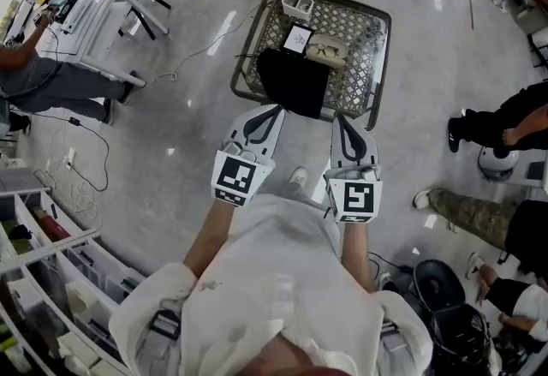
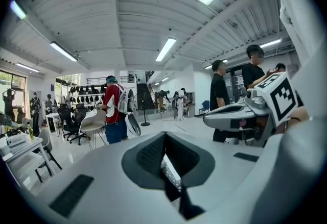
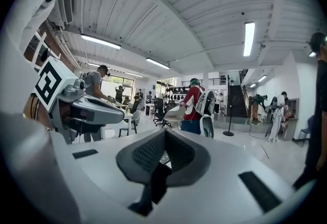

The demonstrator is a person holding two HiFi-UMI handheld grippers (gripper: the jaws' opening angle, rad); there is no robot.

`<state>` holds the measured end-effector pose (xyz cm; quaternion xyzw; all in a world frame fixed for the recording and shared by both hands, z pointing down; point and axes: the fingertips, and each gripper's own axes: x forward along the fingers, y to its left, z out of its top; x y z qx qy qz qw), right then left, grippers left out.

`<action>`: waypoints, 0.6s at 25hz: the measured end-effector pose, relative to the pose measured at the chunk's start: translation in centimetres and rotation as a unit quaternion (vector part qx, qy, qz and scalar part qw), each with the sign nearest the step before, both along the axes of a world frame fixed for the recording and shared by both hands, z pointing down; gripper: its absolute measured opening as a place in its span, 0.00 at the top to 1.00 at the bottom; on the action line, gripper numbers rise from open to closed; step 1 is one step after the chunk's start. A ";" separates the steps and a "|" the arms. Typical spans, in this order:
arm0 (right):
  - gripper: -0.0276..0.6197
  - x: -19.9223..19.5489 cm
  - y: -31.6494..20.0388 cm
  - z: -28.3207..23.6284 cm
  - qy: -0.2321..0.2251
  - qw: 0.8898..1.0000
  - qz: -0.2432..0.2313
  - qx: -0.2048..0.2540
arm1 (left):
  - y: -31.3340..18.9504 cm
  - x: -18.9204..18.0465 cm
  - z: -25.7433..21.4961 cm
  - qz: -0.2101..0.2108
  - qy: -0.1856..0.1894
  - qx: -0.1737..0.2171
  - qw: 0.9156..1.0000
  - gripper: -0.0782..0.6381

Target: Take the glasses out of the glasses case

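Two grippers are held side by side, close to the near edge of a wire tray. The left gripper has its jaws pressed together with nothing in them. The right gripper is the same.

Both gripper views look up into the room and show ceiling lamps, chairs and people standing. Only the head view shows the glasses. They lie in the tray on a tan thing. Their long way runs left to right, tipped a little. I cannot tell which way the lenses face. A black thing lies just beside them, nearer the grippers. A small white box sits at the far edge.
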<state>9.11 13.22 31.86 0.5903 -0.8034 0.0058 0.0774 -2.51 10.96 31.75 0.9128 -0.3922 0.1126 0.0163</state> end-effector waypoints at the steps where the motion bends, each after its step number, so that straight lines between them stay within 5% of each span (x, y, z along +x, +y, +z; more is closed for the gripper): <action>1: 0.95 0.5 -0.4 0.0 -0.001 1.000 -0.001 -0.001 | -0.3 0.5 0.0 -0.002 -0.001 0.001 1.000 0.87; 15: 0.95 3.5 -7.0 2.2 -0.002 1.000 -0.014 -0.008 | -6.3 3.6 2.1 -0.014 -0.003 -0.010 1.000 0.87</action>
